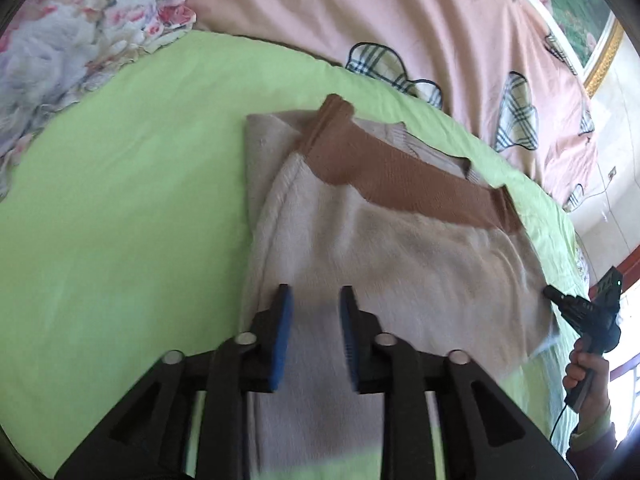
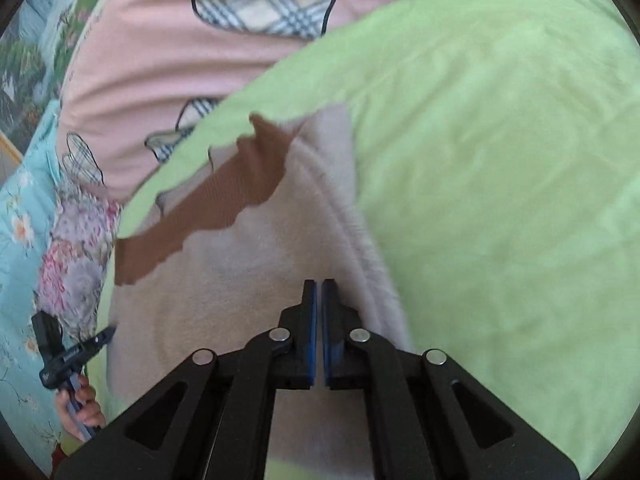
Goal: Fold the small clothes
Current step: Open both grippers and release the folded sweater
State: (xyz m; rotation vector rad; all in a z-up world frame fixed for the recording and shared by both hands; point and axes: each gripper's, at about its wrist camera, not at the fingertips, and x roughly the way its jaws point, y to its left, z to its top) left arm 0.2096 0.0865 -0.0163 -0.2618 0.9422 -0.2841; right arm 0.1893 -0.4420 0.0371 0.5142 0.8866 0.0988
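garment (image 1: 400,256): fuzzy matt beige cloth, ribbed brown knit band
sheet (image 1: 120,220): smooth matt green cloth
fingers (image 1: 280,320): black plastic, blue ridged pads

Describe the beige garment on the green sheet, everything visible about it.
The beige garment looks like soft, fuzzy fleece with a ribbed brown band across its far end. It lies folded in layers, flat on the green sheet, one doubled edge along its side. Neither gripper visibly holds it: the left gripper is open, the right gripper shut and empty.

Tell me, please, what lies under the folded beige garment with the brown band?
The garment rests on a green blanket, which shows on both sides of it. A pink patterned sheet lies beyond. Whatever is beneath the garment's own folded layers is covered.
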